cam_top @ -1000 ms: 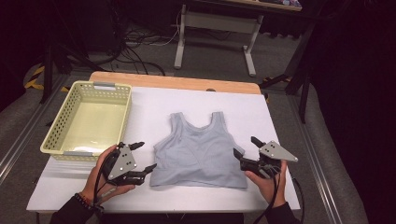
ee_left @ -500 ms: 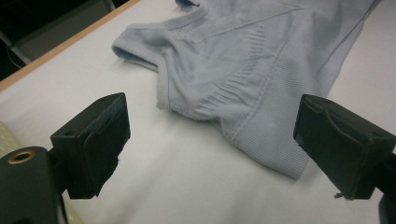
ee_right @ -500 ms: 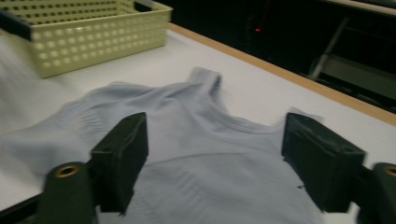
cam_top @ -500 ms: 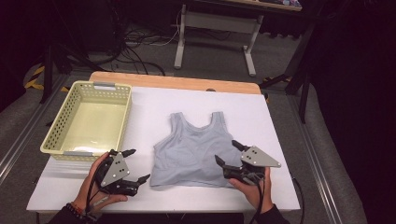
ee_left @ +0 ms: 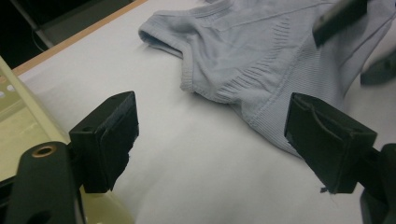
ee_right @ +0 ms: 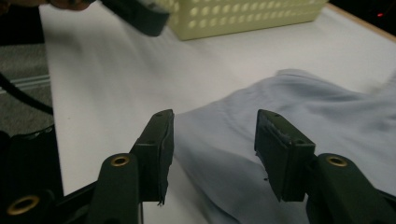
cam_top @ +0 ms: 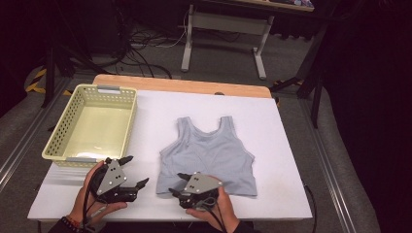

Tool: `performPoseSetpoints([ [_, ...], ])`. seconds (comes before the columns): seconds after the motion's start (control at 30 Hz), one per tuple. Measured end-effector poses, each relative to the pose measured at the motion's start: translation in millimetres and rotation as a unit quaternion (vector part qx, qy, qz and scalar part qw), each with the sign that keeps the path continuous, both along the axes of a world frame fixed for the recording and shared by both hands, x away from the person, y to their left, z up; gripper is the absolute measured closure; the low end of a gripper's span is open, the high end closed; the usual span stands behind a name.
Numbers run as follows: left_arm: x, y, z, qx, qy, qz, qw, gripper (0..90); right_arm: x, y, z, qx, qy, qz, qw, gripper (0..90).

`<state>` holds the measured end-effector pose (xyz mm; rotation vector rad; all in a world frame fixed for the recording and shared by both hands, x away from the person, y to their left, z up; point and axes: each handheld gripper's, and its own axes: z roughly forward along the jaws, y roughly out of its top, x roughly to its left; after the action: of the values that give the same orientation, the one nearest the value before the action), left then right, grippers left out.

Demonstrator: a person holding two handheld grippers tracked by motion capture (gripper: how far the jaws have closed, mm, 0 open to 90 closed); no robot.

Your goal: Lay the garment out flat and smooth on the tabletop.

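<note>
A light blue-grey tank top (cam_top: 209, 155) lies flat on the white table (cam_top: 272, 126), straps pointing away from me. My right gripper (cam_top: 175, 183) is at the top's near left hem corner. Its jaws have just been closing, and the hem cloth (ee_right: 299, 112) lies between them, though the pads (ee_right: 275, 140) stand apart from it. My left gripper (cam_top: 137, 170) rests open on bare table, left of the top. In the left gripper view its jaws (ee_left: 215, 126) are spread wide towards the top's side (ee_left: 271, 51), with nothing between them.
A pale yellow plastic basket (cam_top: 58, 141) with nothing in it stands at the table's left, just beyond my left hand. It shows again as the basket wall (ee_right: 243, 14) in the right gripper view. A wooden strip (cam_top: 184, 85) edges the far side. The floor beyond is dark, with cables and a desk frame.
My right gripper slid left along the near hem, from the top's right corner to its left corner, and its jaws narrowed. The left hand barely shifted.
</note>
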<state>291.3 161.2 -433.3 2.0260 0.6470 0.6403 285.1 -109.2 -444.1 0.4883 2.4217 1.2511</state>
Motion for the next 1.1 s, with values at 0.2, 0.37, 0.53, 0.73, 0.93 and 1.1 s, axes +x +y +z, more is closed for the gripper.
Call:
performPoseSetpoints([
  [0.2, 1.4, -6.8, -0.6, 0.002, 0.01, 0.022, 0.9997, 23.2, 1.1, 28.1, -20.4, -0.078, 0.0, 0.02, 0.9967, 45.5],
  [0.37, 6.2, -25.3, -2.0, 0.017, 0.013, 0.027, 0.9994, 24.1, 4.0, 28.5, -21.3, -0.083, -0.001, 0.002, 0.9966, 61.9],
  [0.53, 16.8, -44.5, 2.1, 0.03, 0.018, 0.05, 0.9981, 24.6, 6.7, 28.0, -21.3, -0.077, 0.021, -0.004, 0.9968, 75.8],
  [0.73, 36.2, -78.2, -6.9, 0.048, 0.042, 0.028, 0.9976, 25.4, 8.7, 23.5, -21.3, -0.069, 0.025, -0.014, 0.9972, 83.8],
  [0.93, 65.1, -87.0, -12.4, 0.034, 0.081, 0.047, 0.9951, 25.6, 2.8, 23.6, -23.2, -0.077, -0.003, -0.014, 0.997, 84.1],
  [1.1, 87.2, -86.1, -22.6, 0.018, 0.127, 0.073, 0.989, 25.3, -1.1, 24.3, -24.3, -0.085, -0.022, -0.009, 0.9961, 84.2],
])
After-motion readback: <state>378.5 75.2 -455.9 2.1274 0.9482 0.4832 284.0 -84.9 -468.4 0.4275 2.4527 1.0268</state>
